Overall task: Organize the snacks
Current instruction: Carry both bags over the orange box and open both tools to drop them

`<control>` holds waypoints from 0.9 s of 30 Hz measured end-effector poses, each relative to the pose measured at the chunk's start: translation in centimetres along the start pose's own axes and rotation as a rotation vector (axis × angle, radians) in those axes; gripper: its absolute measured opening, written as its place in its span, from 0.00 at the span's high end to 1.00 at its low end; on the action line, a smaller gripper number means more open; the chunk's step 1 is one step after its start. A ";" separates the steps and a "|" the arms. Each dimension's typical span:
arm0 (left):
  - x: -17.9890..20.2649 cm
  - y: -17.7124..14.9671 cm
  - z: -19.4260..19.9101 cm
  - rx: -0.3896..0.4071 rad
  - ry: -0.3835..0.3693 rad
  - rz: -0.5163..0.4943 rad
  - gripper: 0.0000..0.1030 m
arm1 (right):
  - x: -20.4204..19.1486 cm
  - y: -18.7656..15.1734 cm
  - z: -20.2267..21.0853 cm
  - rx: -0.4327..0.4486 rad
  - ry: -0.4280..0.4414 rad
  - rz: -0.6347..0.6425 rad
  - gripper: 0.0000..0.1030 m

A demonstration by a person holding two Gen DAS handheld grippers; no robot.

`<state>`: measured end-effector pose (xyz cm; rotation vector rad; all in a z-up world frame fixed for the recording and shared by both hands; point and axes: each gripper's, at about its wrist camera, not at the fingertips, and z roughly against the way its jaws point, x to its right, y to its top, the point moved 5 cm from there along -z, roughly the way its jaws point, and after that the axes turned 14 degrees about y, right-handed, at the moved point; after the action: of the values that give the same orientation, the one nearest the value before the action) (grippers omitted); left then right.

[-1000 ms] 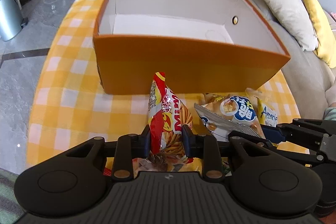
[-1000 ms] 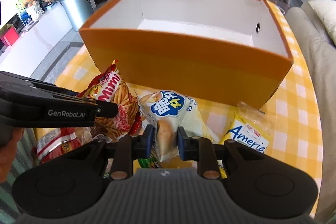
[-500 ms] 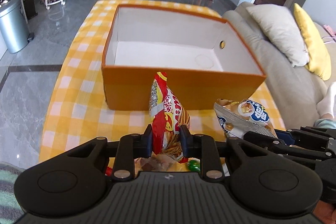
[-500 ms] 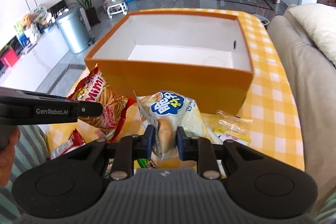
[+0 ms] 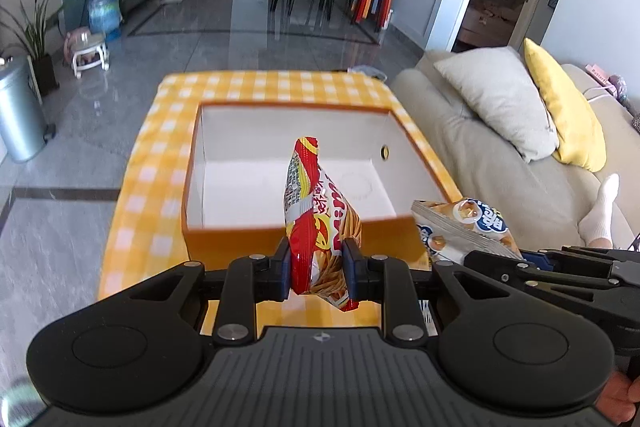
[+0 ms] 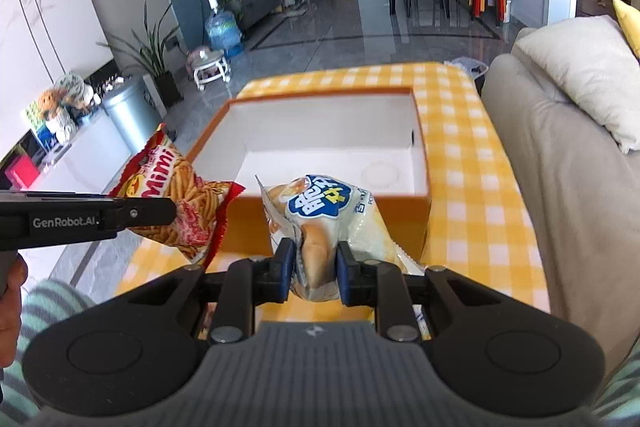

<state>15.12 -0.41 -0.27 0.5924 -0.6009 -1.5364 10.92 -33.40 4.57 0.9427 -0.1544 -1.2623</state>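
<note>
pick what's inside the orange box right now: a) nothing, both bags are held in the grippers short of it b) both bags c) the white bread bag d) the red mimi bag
a: the orange box shows only its bare white floor, while the left gripper is shut on the red Mimi bag and the right gripper is shut on the white bread bag, both held on its near side.
</note>
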 end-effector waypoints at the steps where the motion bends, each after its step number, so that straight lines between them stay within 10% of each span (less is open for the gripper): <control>1: 0.1 0.4 0.0 0.007 0.001 -0.003 0.73 | 0.0 0.3 0.2 0.007 -0.001 0.000 0.82; 16: -0.6 6.1 -3.0 0.062 0.033 -0.015 0.73 | 1.7 7.2 -3.1 0.069 0.067 -0.042 0.82; 27: -2.2 6.0 -10.0 -0.079 0.111 -0.068 0.73 | 2.7 9.2 -12.6 -0.048 0.067 -0.089 0.82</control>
<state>26.49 1.28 -3.37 0.6390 -0.4378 -1.5719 25.96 -29.23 1.78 0.9580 -0.0299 -1.3089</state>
